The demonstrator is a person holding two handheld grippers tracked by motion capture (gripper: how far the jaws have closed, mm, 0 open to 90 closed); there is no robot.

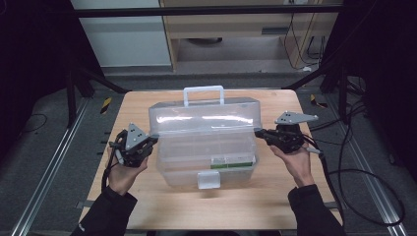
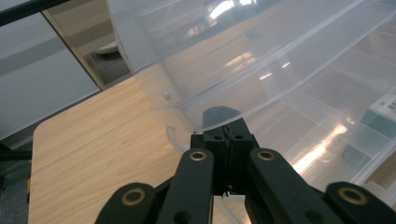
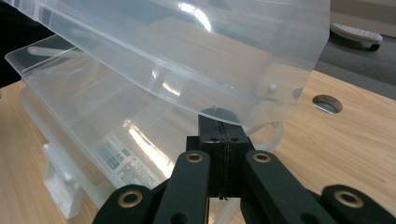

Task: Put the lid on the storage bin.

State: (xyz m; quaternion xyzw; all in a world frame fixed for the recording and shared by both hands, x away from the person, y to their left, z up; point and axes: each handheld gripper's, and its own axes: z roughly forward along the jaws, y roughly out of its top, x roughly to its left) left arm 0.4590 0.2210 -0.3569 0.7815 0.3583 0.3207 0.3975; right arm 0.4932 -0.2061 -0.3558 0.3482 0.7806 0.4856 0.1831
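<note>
A clear plastic toolbox (image 1: 204, 157) sits mid-table with its lid (image 1: 204, 115) tilted partly up; its white handle (image 1: 203, 93) is at the far side and its front latch (image 1: 208, 180) hangs free. My left gripper (image 1: 154, 137) is shut, its tip against the box's left end. In the left gripper view the shut left gripper (image 2: 223, 116) sits just under the raised lid (image 2: 261, 42). My right gripper (image 1: 256, 131) is shut at the box's right end. In the right gripper view the right gripper (image 3: 217, 114) touches the lid's lower edge (image 3: 196, 100) from below.
A green-and-white label (image 1: 231, 162) lies in the box base. The wooden table (image 1: 162, 206) has a round cable hole (image 3: 327, 103) near the right gripper. Cables trail on the floor at the right (image 1: 364, 182). A wooden cabinet (image 1: 236, 29) stands beyond the table.
</note>
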